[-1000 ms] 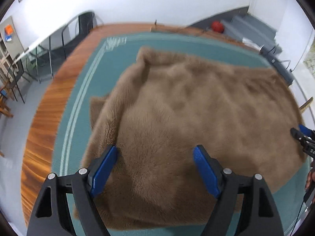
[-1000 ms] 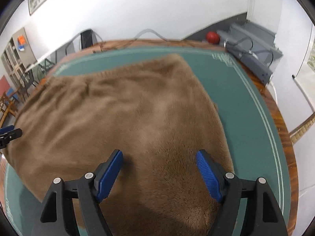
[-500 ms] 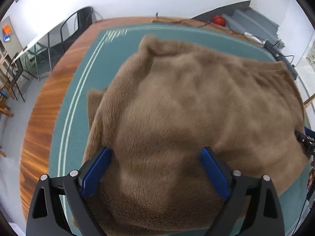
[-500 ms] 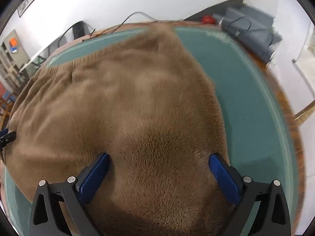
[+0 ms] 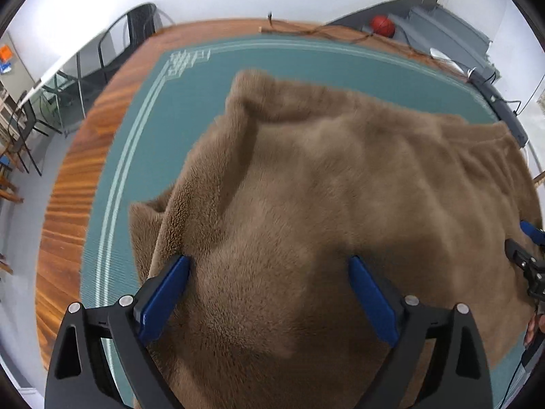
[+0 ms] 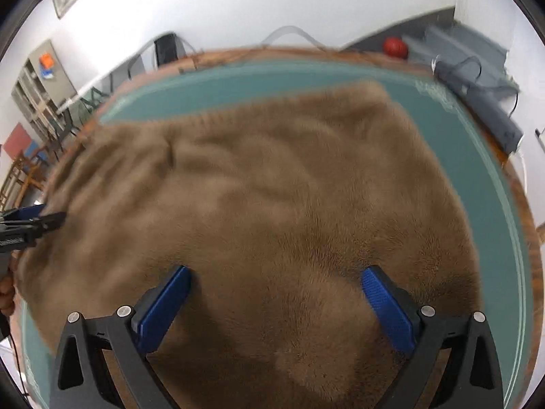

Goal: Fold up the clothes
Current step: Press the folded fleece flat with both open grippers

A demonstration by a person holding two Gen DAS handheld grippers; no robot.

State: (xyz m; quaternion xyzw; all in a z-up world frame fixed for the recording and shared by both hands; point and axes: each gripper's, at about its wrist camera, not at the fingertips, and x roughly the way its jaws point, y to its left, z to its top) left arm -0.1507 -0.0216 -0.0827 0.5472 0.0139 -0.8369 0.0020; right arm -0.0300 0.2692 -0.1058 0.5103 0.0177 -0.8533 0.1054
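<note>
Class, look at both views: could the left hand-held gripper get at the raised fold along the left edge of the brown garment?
Probably yes. The left hand-held gripper, jaws opening, hangs over the garment; nothing covers the fold.

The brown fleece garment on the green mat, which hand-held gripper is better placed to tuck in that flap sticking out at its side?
Probably the left hand-held gripper: the brown fleece garment has its loose flap just beside the left finger, jaws opening. The right hand-held gripper hovers near the opposite edge.

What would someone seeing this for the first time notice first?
A big fluffy brown garment sprawls over most of the teal mat, which covers a wooden table. Two black grippers with blue pads, left gripper and right gripper, reach over its near edge, nothing clamped. A red ball sits by the far wall.
</note>
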